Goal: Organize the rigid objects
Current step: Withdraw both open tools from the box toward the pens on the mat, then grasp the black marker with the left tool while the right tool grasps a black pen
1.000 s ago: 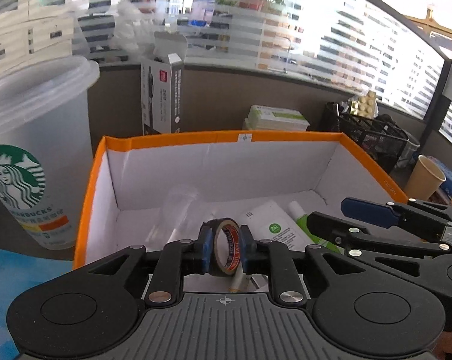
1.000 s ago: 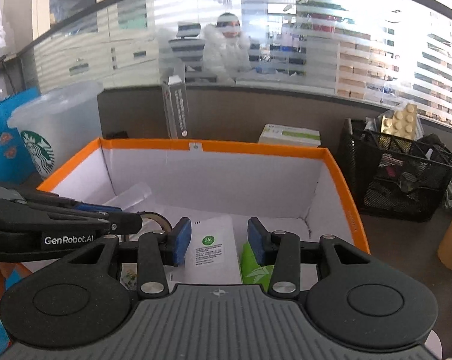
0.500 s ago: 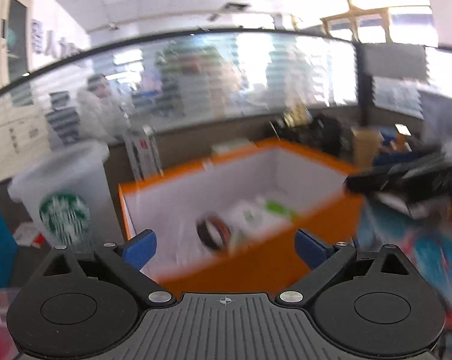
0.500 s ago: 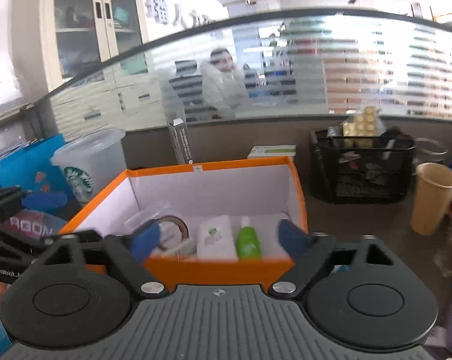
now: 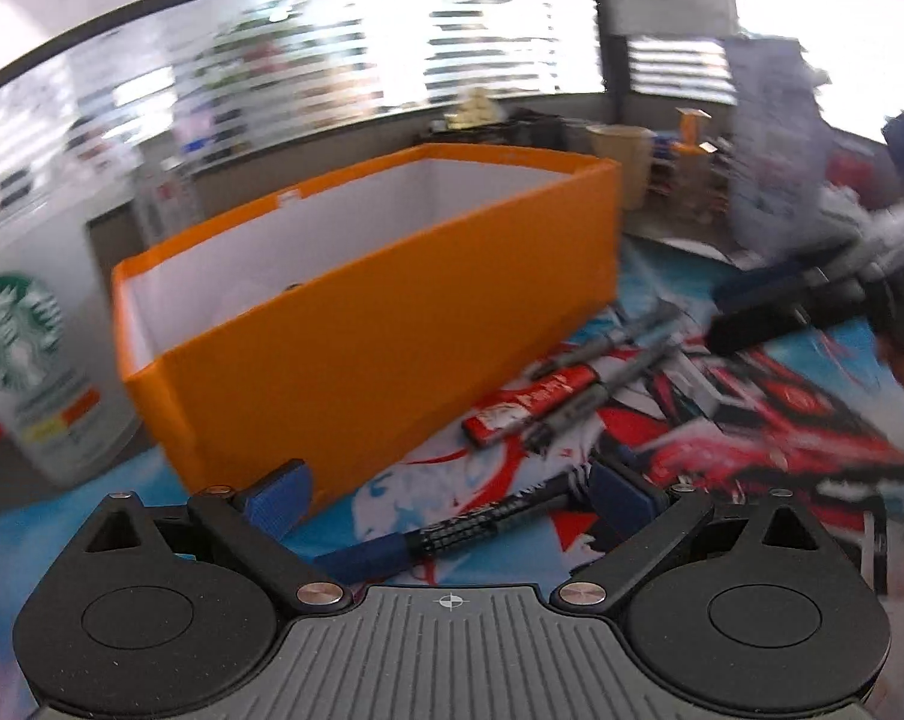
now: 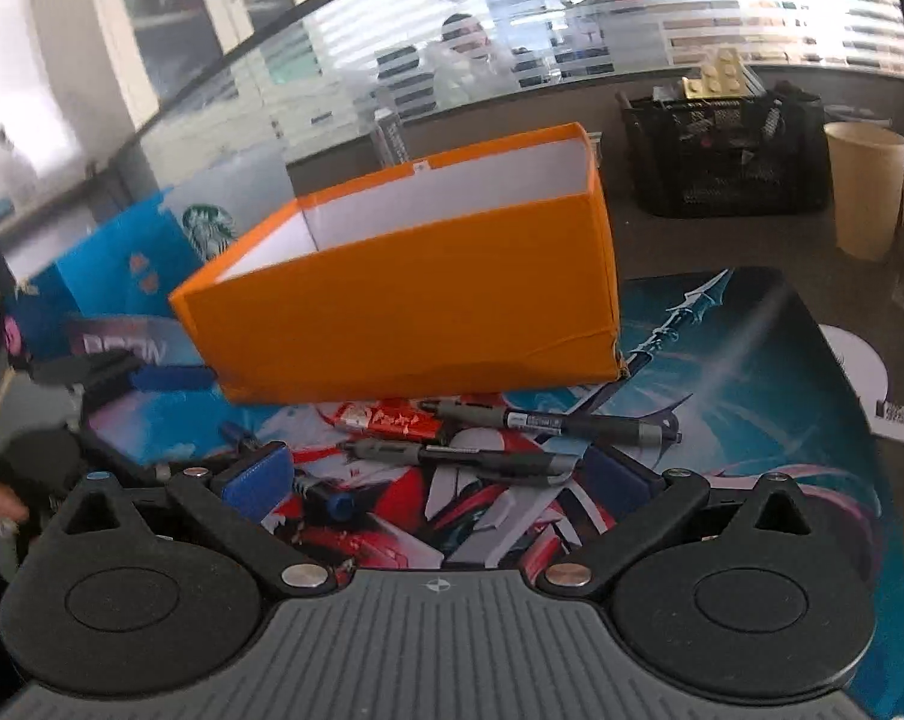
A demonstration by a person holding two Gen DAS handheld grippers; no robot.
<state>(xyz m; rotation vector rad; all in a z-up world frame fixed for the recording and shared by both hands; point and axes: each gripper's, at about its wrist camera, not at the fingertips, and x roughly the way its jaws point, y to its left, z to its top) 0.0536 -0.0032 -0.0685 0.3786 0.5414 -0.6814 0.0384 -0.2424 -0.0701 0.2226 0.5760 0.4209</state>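
Note:
An orange box [image 5: 380, 324] with a white inside stands on a printed desk mat; it also shows in the right wrist view [image 6: 410, 294]. In front of it lie a red bar [image 6: 386, 420], two dark pens [image 6: 547, 420] [image 6: 452, 456] and a blue-capped pen [image 5: 452, 531]. My left gripper [image 5: 452, 495] is open and empty, low over the blue-capped pen. My right gripper [image 6: 434, 471] is open and empty, low over the pens. The box's contents are hidden from here.
A Starbucks cup [image 5: 26, 354] stands left of the box. A black mesh basket [image 6: 721, 156] and a paper cup [image 6: 865, 186] stand at the back right. A blue bag [image 6: 122, 264] is behind the box on the left.
My left gripper let go of the tape roll into the box and opened. Both grippers drew back out of the box and came down over the pens on the mat.

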